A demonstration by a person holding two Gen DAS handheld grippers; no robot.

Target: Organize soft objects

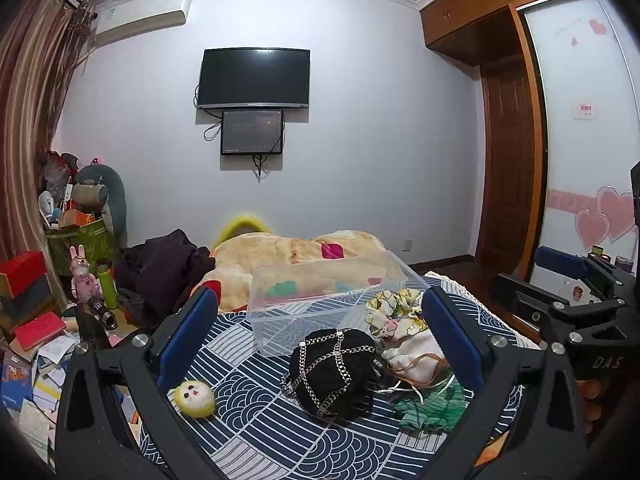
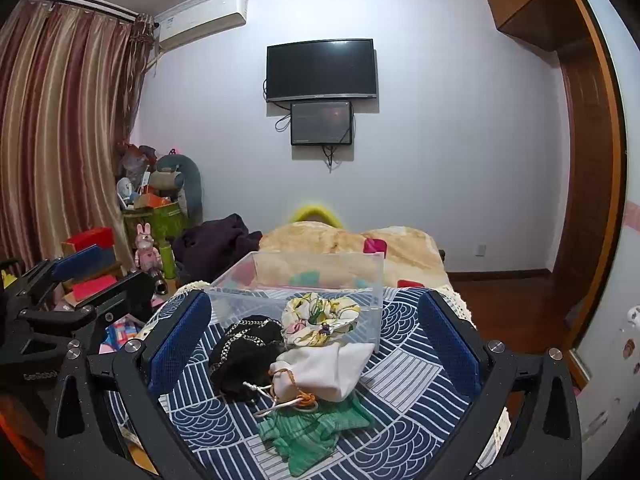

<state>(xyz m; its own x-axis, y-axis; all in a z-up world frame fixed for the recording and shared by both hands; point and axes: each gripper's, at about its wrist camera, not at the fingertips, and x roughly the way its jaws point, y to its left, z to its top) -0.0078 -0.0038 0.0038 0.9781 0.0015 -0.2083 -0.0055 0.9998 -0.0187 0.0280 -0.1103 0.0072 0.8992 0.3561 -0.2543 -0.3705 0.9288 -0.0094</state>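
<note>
Only your left view shows the yellow plush head, near-left on the bed. Both jaws gape empty; black chained pouch lies between the left gripper jaws, white drawstring pouch between the right gripper jaws.

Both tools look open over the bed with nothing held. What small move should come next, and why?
Probably lower the right tool onto the white drawstring pouch. It lies between the open fingers, on top of the green cloth, in front of the clear bin, which looks empty. The left tool frames the black chained item.
</note>
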